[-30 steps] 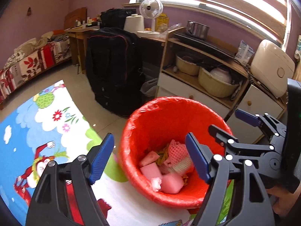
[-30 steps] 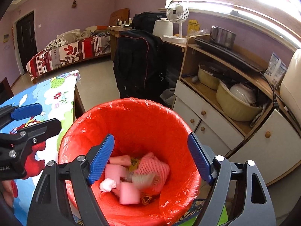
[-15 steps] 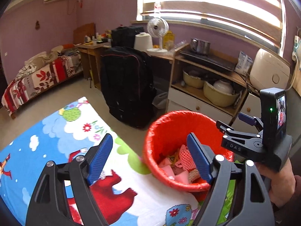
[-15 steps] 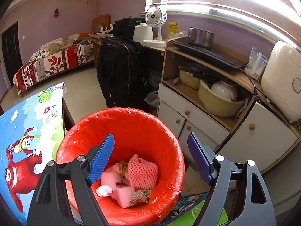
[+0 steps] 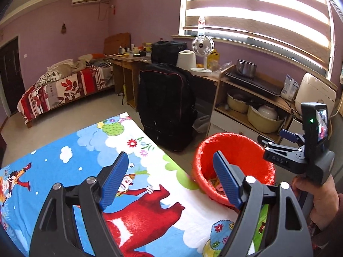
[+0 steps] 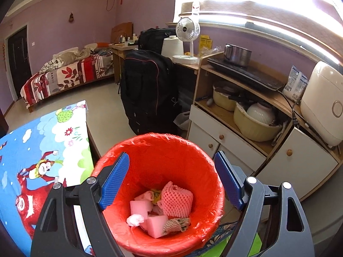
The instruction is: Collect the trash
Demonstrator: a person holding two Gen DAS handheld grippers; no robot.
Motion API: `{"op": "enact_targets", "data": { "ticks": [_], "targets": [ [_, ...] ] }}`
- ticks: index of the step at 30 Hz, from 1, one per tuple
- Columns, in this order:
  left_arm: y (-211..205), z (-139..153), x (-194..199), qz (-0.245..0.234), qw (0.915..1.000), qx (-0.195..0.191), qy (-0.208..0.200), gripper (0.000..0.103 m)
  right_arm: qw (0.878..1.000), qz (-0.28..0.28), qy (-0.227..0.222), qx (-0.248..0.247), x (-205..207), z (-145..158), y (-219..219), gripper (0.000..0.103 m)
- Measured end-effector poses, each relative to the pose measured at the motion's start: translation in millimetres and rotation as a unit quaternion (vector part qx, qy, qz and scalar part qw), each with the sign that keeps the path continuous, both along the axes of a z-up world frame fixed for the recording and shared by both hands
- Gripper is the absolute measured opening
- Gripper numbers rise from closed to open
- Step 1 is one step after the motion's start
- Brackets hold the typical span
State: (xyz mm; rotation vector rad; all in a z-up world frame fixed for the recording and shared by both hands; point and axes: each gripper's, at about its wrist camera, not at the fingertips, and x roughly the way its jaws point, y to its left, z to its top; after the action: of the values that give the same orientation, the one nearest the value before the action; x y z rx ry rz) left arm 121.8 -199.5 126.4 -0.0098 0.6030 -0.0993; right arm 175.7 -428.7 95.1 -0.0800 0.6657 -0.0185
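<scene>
A red-lined trash bin [image 6: 163, 150] stands off the table's right end; it also shows in the left wrist view [image 5: 233, 147]. Inside lie pink sponge blocks [image 6: 140, 207], a pink foam fruit net [image 6: 176, 199], a white paper wad [image 6: 135, 219] and a patterned rag [image 6: 176, 224]. My right gripper [image 6: 171, 182] is open and empty, above the bin; it shows in the left wrist view [image 5: 276, 143]. My left gripper [image 5: 170, 178] is open and empty above the cartoon tablecloth [image 5: 64, 167], left of the bin.
A black suitcase [image 5: 165, 105] stands behind the bin. A wooden cabinet [image 6: 257, 115] with pots, bowls and a rice cooker [image 6: 325, 105] is at right. A bed [image 5: 62, 90] and desk [image 5: 128, 64] are at the far left.
Both grippers have pulled back and up from the bin, the left one also leftward over the tablecloth. The trash in the bin lies as before.
</scene>
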Motion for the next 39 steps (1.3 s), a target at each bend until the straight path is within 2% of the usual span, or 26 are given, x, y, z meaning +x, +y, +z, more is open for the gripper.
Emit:
{"op": "enact_targets", "data": {
  "ticks": [9, 22, 27, 34, 39],
  "targets": [
    [23, -2, 3, 0.009, 0.9996, -0.026, 0.003, 0.078, 1.000, -0.003, -0.011, 0.013, -17, 2, 1, 0.077],
    [31, -44, 33, 0.006, 0.9977, -0.042, 0.054, 0.078, 1.000, 0.000, -0.004, 0.020, -18, -13, 6, 0.079],
    [14, -59, 42, -0.014, 0.9964, -0.041, 0.073, 0.086, 1.000, 0.001, -0.001, 0.028, -23, -16, 4, 0.084],
    [-25, -72, 42, -0.052, 0.9941, -0.037, 0.088, 0.097, 1.000, 0.005, 0.018, 0.025, -44, -22, -12, 0.084],
    [-51, -78, 44, -0.082, 0.9913, -0.035, 0.097, 0.098, 0.999, -0.013, 0.027, 0.037, -55, -27, -36, 0.084]
  ]
}}
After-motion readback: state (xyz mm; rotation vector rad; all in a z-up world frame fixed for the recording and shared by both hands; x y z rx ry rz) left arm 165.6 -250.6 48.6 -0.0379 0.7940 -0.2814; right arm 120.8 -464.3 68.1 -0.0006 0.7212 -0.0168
